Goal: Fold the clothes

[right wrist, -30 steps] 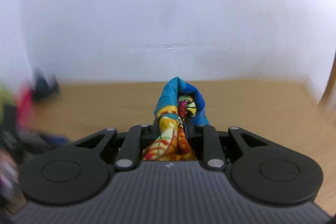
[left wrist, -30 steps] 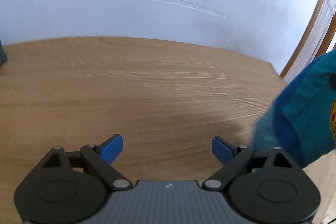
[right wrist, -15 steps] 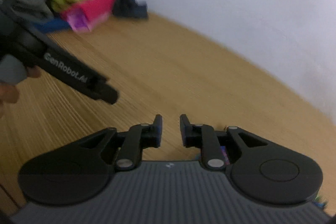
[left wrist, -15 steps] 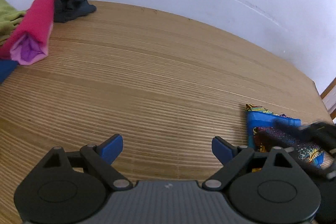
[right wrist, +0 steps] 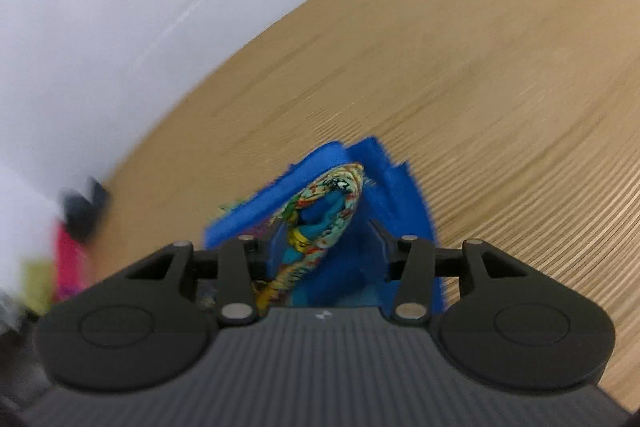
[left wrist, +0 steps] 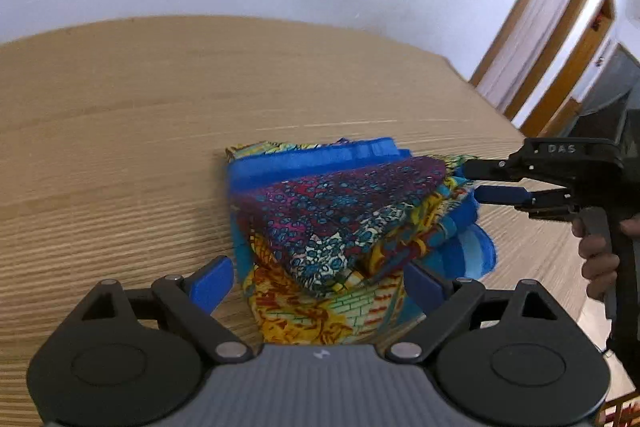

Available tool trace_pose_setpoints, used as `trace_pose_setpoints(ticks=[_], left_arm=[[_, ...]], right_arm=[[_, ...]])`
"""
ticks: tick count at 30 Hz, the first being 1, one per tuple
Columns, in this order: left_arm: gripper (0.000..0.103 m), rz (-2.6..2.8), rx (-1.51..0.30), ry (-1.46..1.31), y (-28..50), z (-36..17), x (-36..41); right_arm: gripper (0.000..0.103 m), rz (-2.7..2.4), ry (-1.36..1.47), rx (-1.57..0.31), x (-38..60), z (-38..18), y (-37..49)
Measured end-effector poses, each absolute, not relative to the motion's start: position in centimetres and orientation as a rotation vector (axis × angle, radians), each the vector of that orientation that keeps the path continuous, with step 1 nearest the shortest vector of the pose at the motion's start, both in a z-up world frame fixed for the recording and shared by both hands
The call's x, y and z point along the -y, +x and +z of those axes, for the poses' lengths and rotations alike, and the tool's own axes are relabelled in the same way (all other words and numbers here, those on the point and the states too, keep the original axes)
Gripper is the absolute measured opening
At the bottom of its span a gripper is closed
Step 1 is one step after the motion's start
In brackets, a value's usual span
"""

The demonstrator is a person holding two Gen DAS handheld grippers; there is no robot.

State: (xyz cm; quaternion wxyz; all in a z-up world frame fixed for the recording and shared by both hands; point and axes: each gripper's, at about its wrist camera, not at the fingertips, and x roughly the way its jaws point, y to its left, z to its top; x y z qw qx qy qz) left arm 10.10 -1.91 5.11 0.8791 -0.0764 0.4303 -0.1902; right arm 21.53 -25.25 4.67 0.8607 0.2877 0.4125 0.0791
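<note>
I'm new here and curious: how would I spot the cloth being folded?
On the wooden table, near its right side, lies one folded cloth between the two grippers. It is bright blue with a yellow, red and purple print; the clothes at the far left are plain.

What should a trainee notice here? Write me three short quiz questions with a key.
1. True or false: the left claw is shut on the folded printed cloth.
2. The cloth lies on: A wooden table, B tray, C chair.
3. Fill in: the cloth's right-hand edge sits between the fingers of the ___ claw.
Key: 1 false, it is open, straddling the near end; 2 A; 3 right claw.
</note>
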Motion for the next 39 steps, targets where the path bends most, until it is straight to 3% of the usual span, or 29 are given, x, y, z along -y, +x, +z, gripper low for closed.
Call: trace_pose_setpoints(ticks=[6,8,10,11,14,21,26,28,29,33,37,39], left_arm=[[0.094,-0.406,-0.926,-0.131,11.7,4.9,3.3],[0.089,-0.407,-0.928,-0.127,12.2,4.7,4.0],[0.074,-0.382,-0.947,-0.113,13.1,3.8,4.5],[0.068,-0.37,-0.954,-0.108,13.0,4.0,4.4],[0.068,-0.39,-0.943,-0.108,12.4,4.8,4.1],[0.072,-0.369,-0.954,-0.023,8.3,5.2,4.3],[0.076,-0.332,-1.044,-0.092,7.1,3.4,3.7],[0.079,-0.328,-1.039,-0.098,6.9,3.4,3.8],[0.078,-0.325,-1.031,-0.097,6.9,3.6,3.9],[0.08,-0.353,-0.954,-0.036,7.5,5.2,5.5],[0.079,-0.344,-0.916,0.148,10.3,4.8,8.4],[0.079,-0.28,-0.893,0.178,13.2,5.2,8.7]], right_arm=[[0.047,0.196,0.655,-0.895,29.8,3.8,19.9],[0.046,0.223,0.625,-0.894,29.8,3.9,19.5],[0.03,0.249,0.595,-0.892,29.7,3.9,19.2],[0.018,0.262,0.58,-0.891,29.7,4.0,19.0],[0.015,0.301,0.535,-0.887,29.6,4.1,18.5],[0.013,0.401,0.388,-0.873,29.8,3.7,15.0],[0.016,0.348,0.305,-1.009,29.5,0.2,14.0],[0.023,0.382,0.304,-0.985,29.7,0.6,13.8],[0.03,0.399,0.294,-0.971,29.7,0.8,13.7],[0.031,0.498,0.168,-0.81,28.5,3.1,13.5],[0.028,0.636,-0.07,-0.863,24.6,2.2,16.3],[0.027,0.623,-0.134,-0.795,23.5,2.1,18.4]])
